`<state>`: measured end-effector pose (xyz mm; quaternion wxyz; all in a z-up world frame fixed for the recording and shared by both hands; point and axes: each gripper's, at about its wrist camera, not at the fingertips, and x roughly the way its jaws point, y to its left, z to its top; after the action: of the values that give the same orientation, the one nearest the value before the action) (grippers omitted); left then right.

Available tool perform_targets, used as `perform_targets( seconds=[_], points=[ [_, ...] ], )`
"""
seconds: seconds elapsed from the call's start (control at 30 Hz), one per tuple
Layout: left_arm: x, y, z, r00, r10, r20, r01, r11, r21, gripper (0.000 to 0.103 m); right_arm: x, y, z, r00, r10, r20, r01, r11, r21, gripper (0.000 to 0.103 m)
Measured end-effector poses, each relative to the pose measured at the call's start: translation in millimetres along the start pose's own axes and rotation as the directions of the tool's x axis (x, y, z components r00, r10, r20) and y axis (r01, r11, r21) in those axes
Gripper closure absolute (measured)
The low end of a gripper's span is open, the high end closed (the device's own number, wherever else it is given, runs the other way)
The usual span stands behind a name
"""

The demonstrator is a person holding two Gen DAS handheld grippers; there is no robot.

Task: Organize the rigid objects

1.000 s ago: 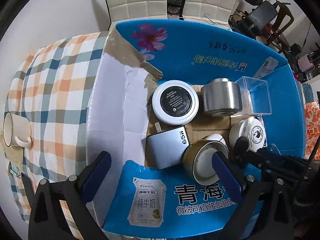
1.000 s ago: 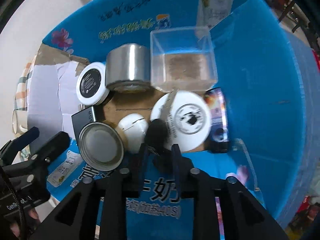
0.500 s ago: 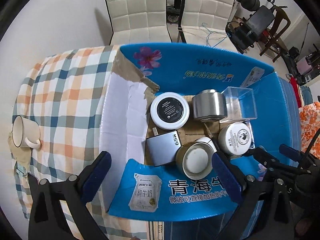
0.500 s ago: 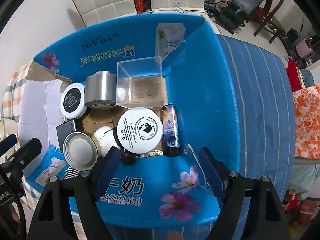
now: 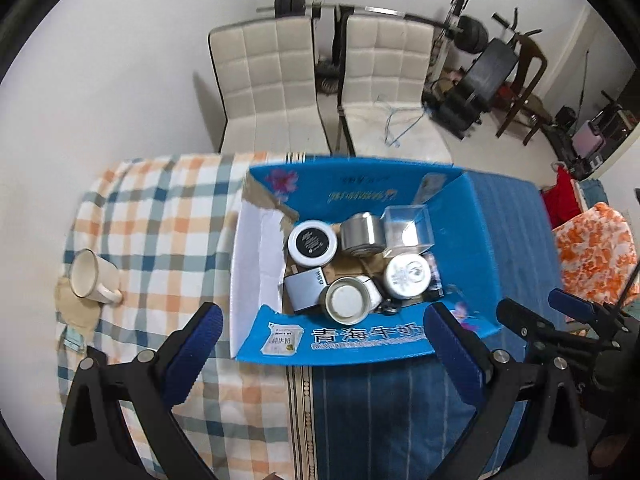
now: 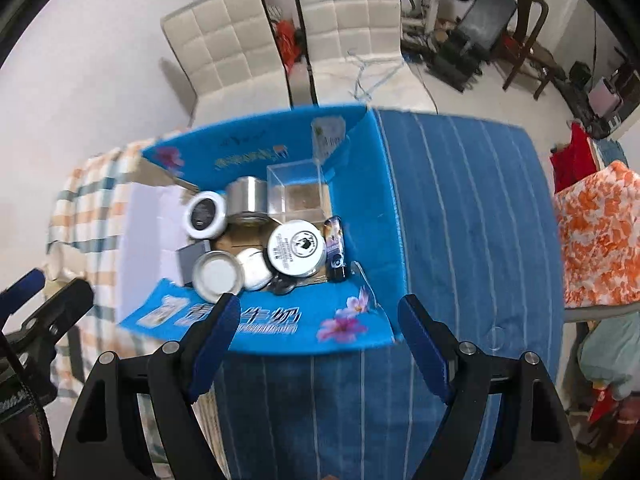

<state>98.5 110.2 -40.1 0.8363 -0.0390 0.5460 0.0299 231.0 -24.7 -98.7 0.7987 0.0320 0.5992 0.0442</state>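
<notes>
An open blue cardboard box (image 5: pixel 476 240) (image 6: pixel 372 200) stands on the table. It holds several rigid objects: a white jar with a black lid (image 5: pixel 312 242), a metal tin (image 5: pixel 362 232), a clear plastic cube (image 5: pixel 408 226), a white round tin (image 5: pixel 407 276) (image 6: pixel 296 246), an open gold-rimmed tin (image 5: pixel 345 298), a grey charger (image 5: pixel 304 290), a small dark tube (image 6: pixel 334 254) and a small black object (image 6: pixel 282 286). My left gripper (image 5: pixel 320 344) is open and empty, above the box's near flap. My right gripper (image 6: pixel 320 340) is open and empty, also high above the near flap.
A white mug (image 5: pixel 90 278) sits on a coaster at the left of the checked tablecloth (image 5: pixel 160 220). A blue striped cloth (image 6: pixel 460 220) covers the table's right part. Two white chairs (image 5: pixel 332 76) stand behind the table. An orange patterned cloth (image 6: pixel 596 236) lies at the right.
My right gripper opened, released the small black object into the box, and rose. Both grippers have pulled up and back, so the box looks smaller.
</notes>
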Motion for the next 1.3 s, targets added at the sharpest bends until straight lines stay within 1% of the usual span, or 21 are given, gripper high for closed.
perform_targets(
  seconds=[0.13, 0.27, 0.4, 0.63, 0.8, 0.97, 1.3],
  points=[
    [-38.4, -3.8, -2.0, 0.998, -0.012, 0.055, 0.012, 1.000, 0.000, 0.000, -60.0, 0.0, -13.1, 0.996, 0.000, 0.088, 0.001, 1.000, -0.017, 0.020],
    [-64.9, -8.2, -6.7, 0.997, -0.008, 0.082, 0.009, 1.000, -0.002, 0.000, -109.0, -1.2, -22.3, 0.988, -0.011, 0.157, 0.015, 1.000, -0.025, 0.020],
    [-85.0, -9.5, -15.8, 0.995, -0.009, 0.098, 0.011, 1.000, -0.015, 0.000, -144.6, -1.4, -32.8, 0.981, -0.006, 0.194, 0.013, 0.999, -0.037, 0.020],
    [-105.7, -14.9, -28.7, 0.994, -0.009, 0.110, 0.011, 1.000, -0.019, 0.000, -184.9, -3.4, -50.4, 0.975, 0.011, 0.221, 0.003, 0.998, -0.062, 0.019],
    [-109.2, -15.5, -33.6, 0.994, 0.004, 0.111, -0.001, 0.999, -0.033, 0.000, -192.7, -6.0, -55.4, 0.974, -0.002, 0.229, 0.018, 0.998, -0.068, 0.019],
    [-107.1, -17.6, -37.6, 0.993, 0.028, 0.111, -0.024, 0.999, -0.039, 0.000, -184.4, -10.9, -53.7, 0.976, -0.014, 0.219, 0.028, 0.998, -0.059, 0.019],
    [-96.1, -21.3, -41.6, 0.995, 0.039, 0.090, -0.036, 0.998, -0.043, 0.000, -169.0, -16.9, -47.8, 0.978, -0.045, 0.206, 0.059, 0.996, -0.062, 0.019]
  ],
)
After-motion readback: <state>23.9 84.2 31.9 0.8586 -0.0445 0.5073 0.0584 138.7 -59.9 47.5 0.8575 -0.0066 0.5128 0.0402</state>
